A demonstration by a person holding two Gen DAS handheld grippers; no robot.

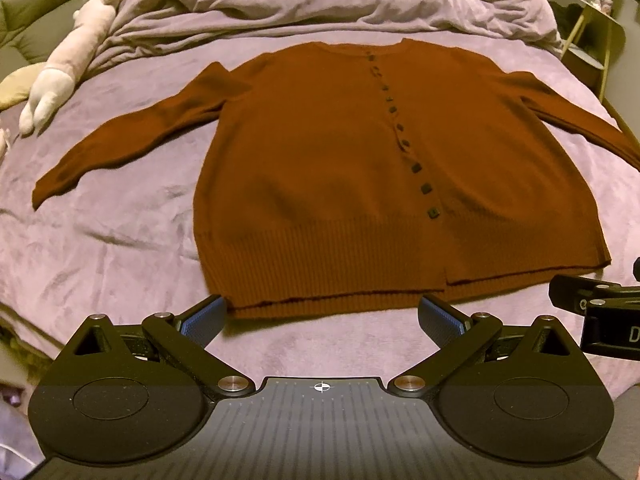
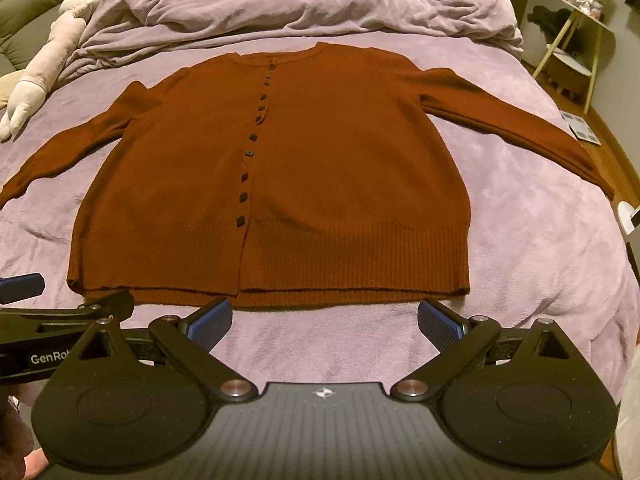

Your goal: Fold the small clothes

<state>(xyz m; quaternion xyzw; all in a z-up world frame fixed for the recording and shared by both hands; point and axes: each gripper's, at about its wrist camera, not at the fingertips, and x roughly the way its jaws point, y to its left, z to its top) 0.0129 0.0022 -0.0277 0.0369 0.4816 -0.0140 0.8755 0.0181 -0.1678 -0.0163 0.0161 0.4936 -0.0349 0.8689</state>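
A rust-brown buttoned cardigan (image 1: 360, 168) (image 2: 280, 168) lies flat, front up, on the purple bed cover, both sleeves spread out to the sides and its ribbed hem nearest me. My left gripper (image 1: 322, 314) hovers open just short of the hem's left half, nothing between its blue pads. My right gripper (image 2: 324, 316) is open too, just short of the hem's middle to right part, also holding nothing. Each gripper shows at the edge of the other's view: the right gripper's body (image 1: 600, 312) and the left gripper (image 2: 60, 320).
A bunched purple duvet (image 2: 320, 4) fills the head of the bed. A pale plush toy (image 1: 68, 60) (image 2: 44, 68) lies along the left side. A small side table (image 2: 576, 40) stands right of the bed, with the wooden floor (image 2: 616, 148) below.
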